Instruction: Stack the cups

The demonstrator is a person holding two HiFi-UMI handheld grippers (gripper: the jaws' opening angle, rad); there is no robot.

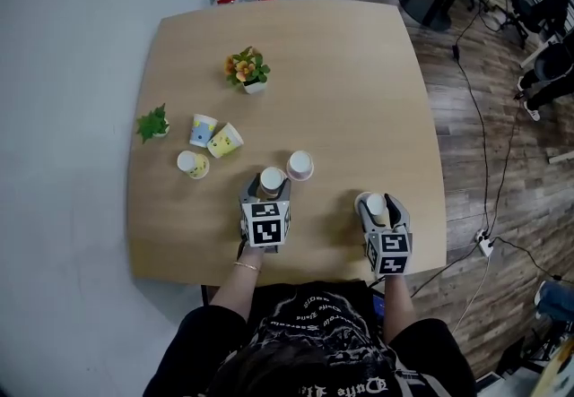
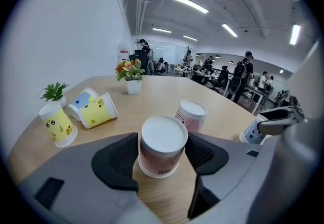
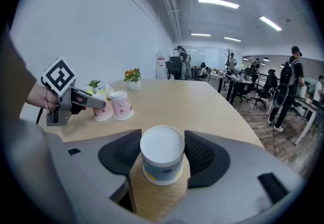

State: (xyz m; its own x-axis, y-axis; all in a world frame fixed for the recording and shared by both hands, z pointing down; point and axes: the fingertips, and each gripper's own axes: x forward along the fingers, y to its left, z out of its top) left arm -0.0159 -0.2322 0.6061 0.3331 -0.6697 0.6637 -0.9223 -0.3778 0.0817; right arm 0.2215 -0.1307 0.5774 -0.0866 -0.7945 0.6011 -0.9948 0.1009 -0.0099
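Left claw (image 1: 267, 200) open, jaws astride an upturned pinkish-brown paper cup (image 2: 162, 147) standing on the pale wooden tabletop (image 1: 341, 73), close to the near edge. Just beside it, farther in, an upturned pink paper cup (image 1: 300, 165). Right claw (image 1: 383, 211) likewise open around an upturned white-and-blue paper cup (image 3: 162, 157), towards the front right corner. Off to the left, an upturned yellow paper cup (image 1: 192, 164), a tipped blue paper cup (image 1: 203, 129) and a tipped yellow paper cup (image 1: 225, 141). Wide bare wood across the far right.

The yellow cup (image 1: 192, 164), left pink cup (image 1: 272, 181), right pink cup (image 1: 300, 165) and blue cup (image 1: 376, 205) stood inverted; tipped blue cup (image 1: 203, 129) and tipped yellow cup (image 1: 224, 141) lay far-left.
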